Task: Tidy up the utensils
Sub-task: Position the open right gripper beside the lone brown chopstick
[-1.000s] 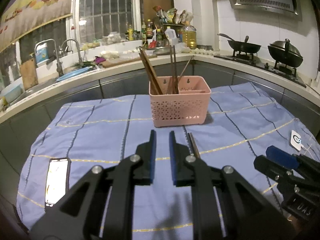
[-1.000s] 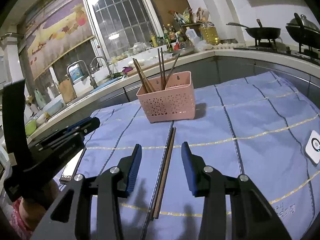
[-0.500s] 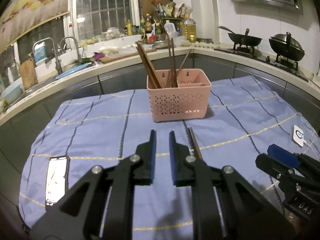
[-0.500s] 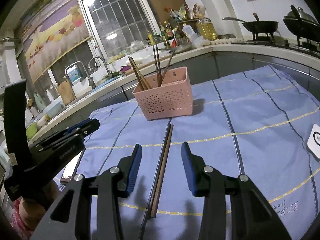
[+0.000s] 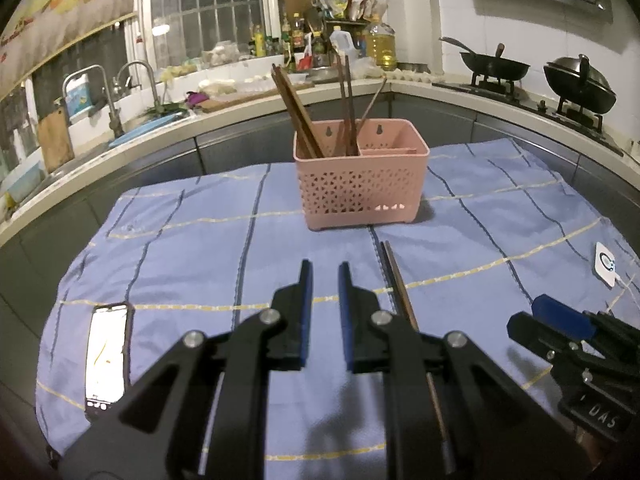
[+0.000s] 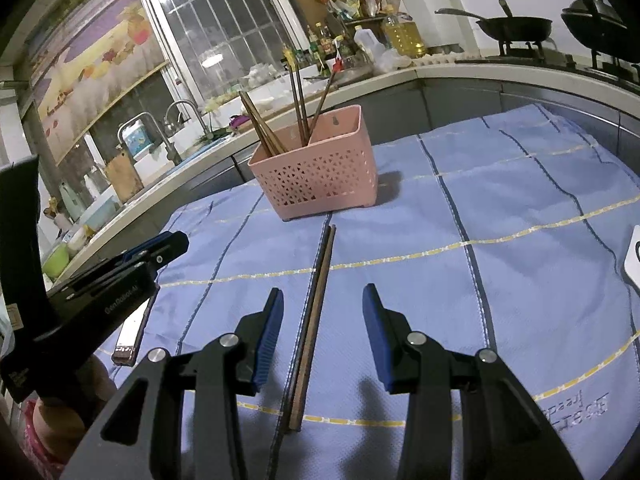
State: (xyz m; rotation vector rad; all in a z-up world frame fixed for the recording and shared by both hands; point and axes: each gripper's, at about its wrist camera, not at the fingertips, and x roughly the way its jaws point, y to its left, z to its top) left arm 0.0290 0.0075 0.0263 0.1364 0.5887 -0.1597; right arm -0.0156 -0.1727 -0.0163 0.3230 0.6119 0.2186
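Note:
A pink slotted basket [image 5: 360, 184] [image 6: 320, 176] stands on the blue cloth, with several brown chopsticks [image 5: 300, 116] [image 6: 298, 100] upright in its left compartment. A loose pair of chopsticks [image 6: 316, 308] [image 5: 396, 276] lies flat on the cloth in front of it. My right gripper [image 6: 323, 292] hovers open over the near half of that pair, one finger on each side, not touching. My left gripper [image 5: 323, 268] is shut with nothing in it, just left of the pair. Each gripper also shows in the other's view: the right gripper [image 5: 560, 320], the left gripper [image 6: 176, 240].
A lit phone [image 5: 107, 354] [image 6: 130, 332] lies at the cloth's near left. A small white device [image 5: 606, 264] with a cable sits at the right edge. Behind the table a counter [image 5: 480, 98] runs round with a sink, bottles and two woks.
Both views have tipped slightly, so the basket sits a little higher in each. The right view has also rolled a touch. Neither gripper's opening changed and the loose chopsticks lie as before.

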